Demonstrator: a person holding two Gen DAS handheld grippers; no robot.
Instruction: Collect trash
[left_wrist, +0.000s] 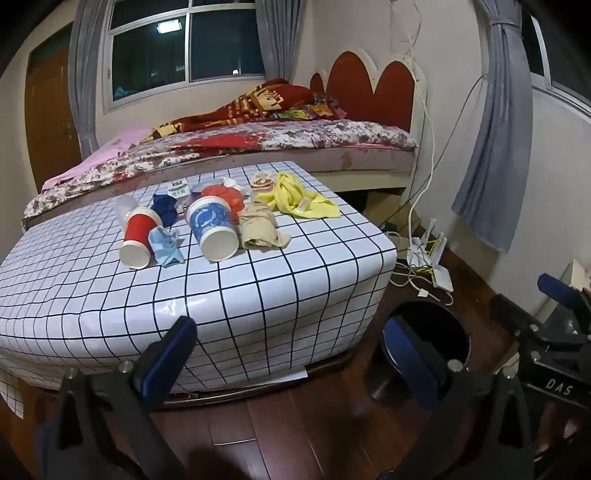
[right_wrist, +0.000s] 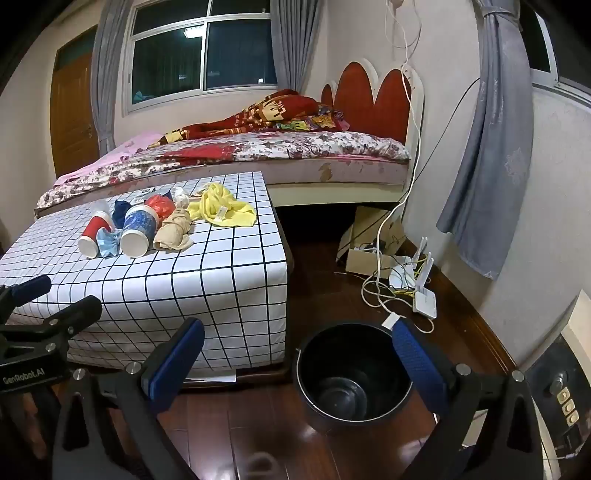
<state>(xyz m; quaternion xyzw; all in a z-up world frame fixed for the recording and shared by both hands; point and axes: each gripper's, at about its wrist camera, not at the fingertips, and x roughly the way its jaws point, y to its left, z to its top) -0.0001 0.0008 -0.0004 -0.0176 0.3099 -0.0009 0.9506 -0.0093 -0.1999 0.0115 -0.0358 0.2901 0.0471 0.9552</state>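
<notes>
In the left wrist view, the round black plastic trash bin on the floor is half hidden behind a blue-padded finger of the left gripper. The clear crumpled plastic bottle lies partly behind the red paper cup, and the dark blue cloth is tucked behind both cups. The small white printed packet is too small to read. The right gripper is cut off by the frame edge.

bed, grey curtain, router
</notes>
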